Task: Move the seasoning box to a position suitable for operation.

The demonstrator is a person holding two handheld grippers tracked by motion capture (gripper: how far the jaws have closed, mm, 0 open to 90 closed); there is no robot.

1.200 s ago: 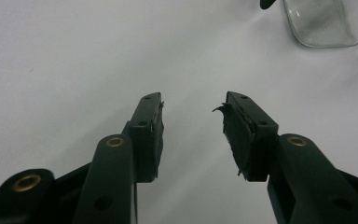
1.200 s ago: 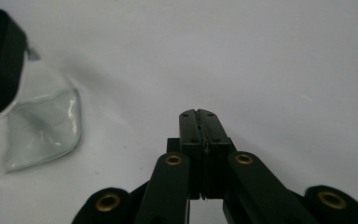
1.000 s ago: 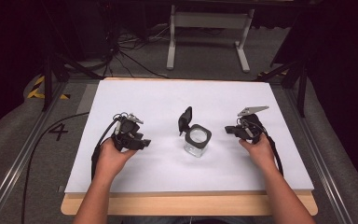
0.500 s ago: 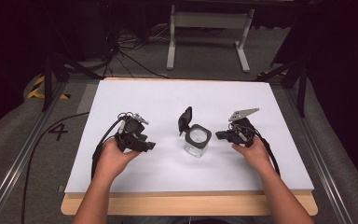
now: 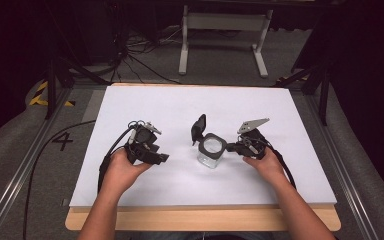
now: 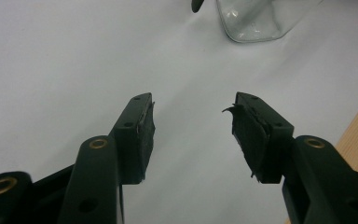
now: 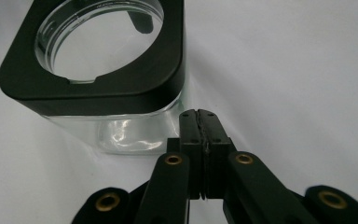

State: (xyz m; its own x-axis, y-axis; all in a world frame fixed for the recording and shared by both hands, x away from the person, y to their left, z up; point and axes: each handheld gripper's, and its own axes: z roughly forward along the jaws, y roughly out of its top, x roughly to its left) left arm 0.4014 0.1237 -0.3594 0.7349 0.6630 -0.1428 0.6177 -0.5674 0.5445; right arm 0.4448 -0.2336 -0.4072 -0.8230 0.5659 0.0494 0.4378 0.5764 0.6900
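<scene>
1. High view: the glass jar stands mid-bench, its black lid flipped up at the far-left edge.
2. Left gripper sits left of the jar, jaws just spread wide, nothing between them.
3. Right gripper, clenched on nothing, noses against the jar's right side.
4. Lid's open; any grasp looks yet to come.

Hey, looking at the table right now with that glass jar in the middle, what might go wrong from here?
The right claw, shut, sits right beside the glass jar; a sideways nudge may slide or tip it on the white table cover. The jar's black lid stands hinged open and could swing or get knocked. The left claw, just opened with nothing between its jaws, is well apart from the jar, so nothing steadies it.
</scene>
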